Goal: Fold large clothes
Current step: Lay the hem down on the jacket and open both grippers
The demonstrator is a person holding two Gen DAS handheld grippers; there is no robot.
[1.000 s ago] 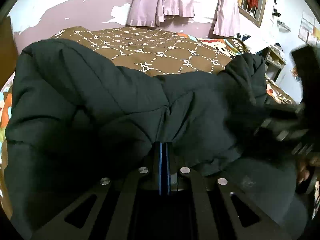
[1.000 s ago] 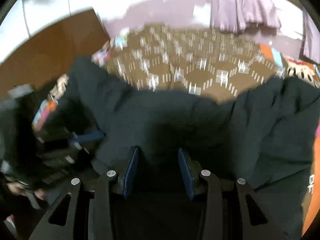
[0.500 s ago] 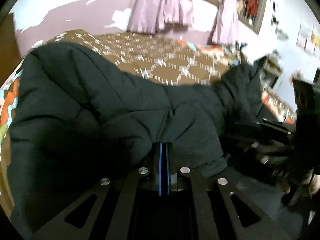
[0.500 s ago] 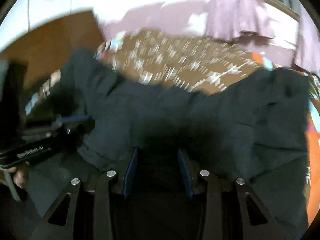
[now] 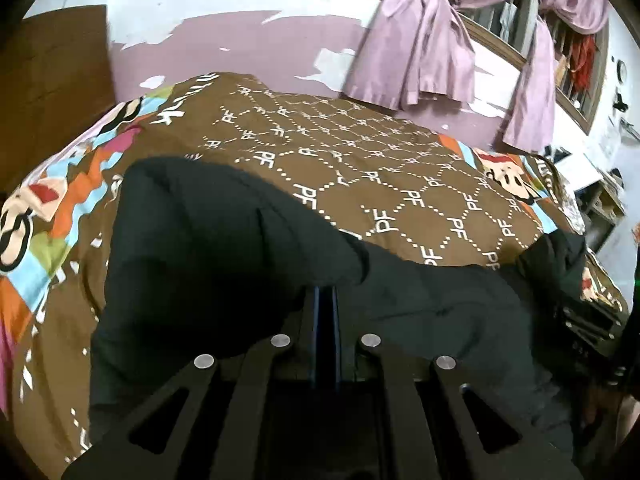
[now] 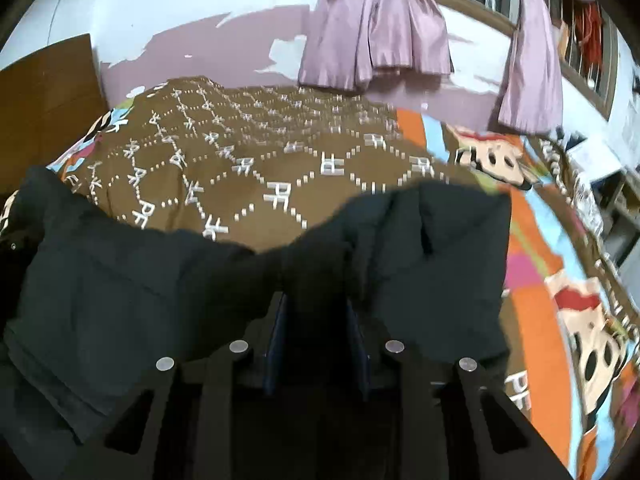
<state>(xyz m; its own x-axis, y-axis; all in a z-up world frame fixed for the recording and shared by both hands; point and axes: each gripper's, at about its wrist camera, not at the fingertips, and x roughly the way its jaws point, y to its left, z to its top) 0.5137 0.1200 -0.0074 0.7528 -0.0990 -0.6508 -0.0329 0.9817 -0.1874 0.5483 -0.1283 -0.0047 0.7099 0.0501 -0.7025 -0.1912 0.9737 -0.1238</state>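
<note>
Up close, left gripper clenched on a fold of the dark padded jacket, blue pads pressed together with the fabric bulging over the tips. Right gripper grasping a thicker bunch of the same jacket, pads held apart by the cloth between them. Jacket draped across the near edge of the bed, hiding the gripper tips. Beyond, brown patterned bedspread with cartoon border. Farther back, pink curtains tied at a barred window, peeling pink wall, wooden panel at left.
</note>
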